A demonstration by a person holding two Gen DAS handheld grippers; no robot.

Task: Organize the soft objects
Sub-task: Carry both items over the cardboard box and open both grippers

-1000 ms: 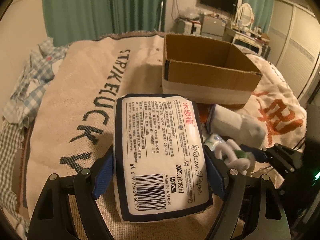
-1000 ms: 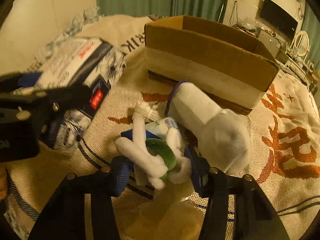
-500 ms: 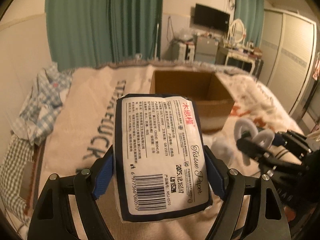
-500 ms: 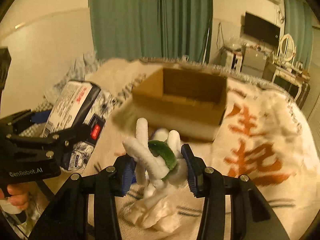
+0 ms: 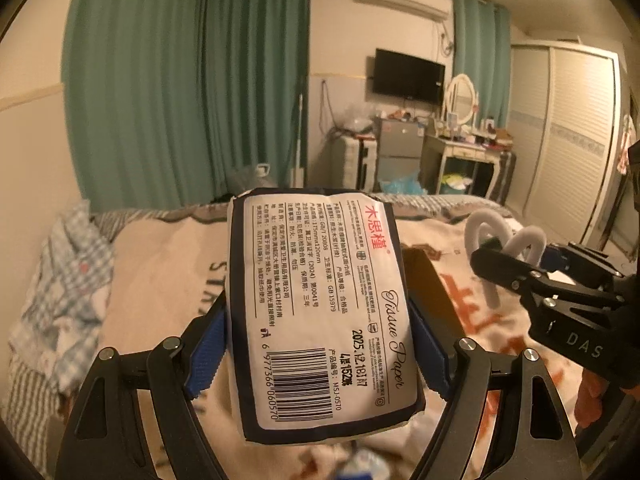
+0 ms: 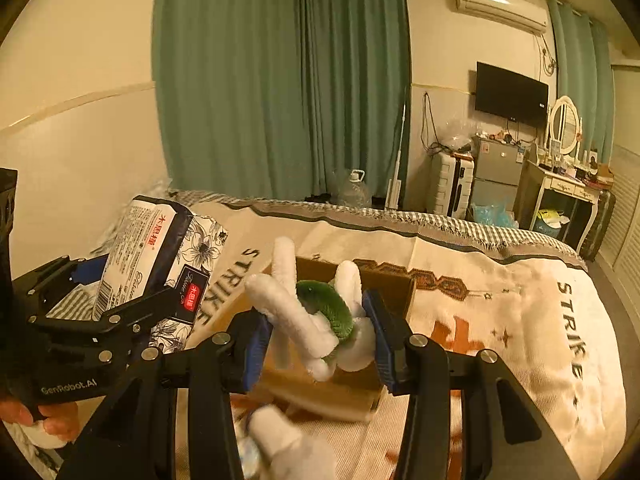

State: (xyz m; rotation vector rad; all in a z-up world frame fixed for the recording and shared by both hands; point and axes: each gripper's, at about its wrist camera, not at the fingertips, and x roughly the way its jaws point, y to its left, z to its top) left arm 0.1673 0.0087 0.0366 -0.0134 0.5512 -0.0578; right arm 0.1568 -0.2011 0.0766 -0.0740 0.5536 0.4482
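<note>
My left gripper (image 5: 320, 356) is shut on a tissue paper pack (image 5: 324, 312), white label up, held high above the bed; the pack also shows in the right wrist view (image 6: 160, 256). My right gripper (image 6: 316, 336) is shut on a white fuzzy toy with a green ring (image 6: 320, 316), lifted over the open cardboard box (image 6: 384, 280). In the left wrist view the right gripper (image 5: 520, 268) holds the toy (image 5: 500, 240) to the right of the pack. The box (image 5: 424, 280) is mostly hidden behind the pack there.
A cream blanket with "STRIKE" lettering (image 6: 520, 320) covers the bed. A white sock (image 6: 296, 448) lies in front of the box. Checked cloth (image 5: 60, 288) is piled at the bed's left. Green curtains, a TV and a dresser stand beyond the bed.
Both grippers have risen from the bed with their loads. The views have tilted up toward the room, and the box now sits lower and closer under the toy.
</note>
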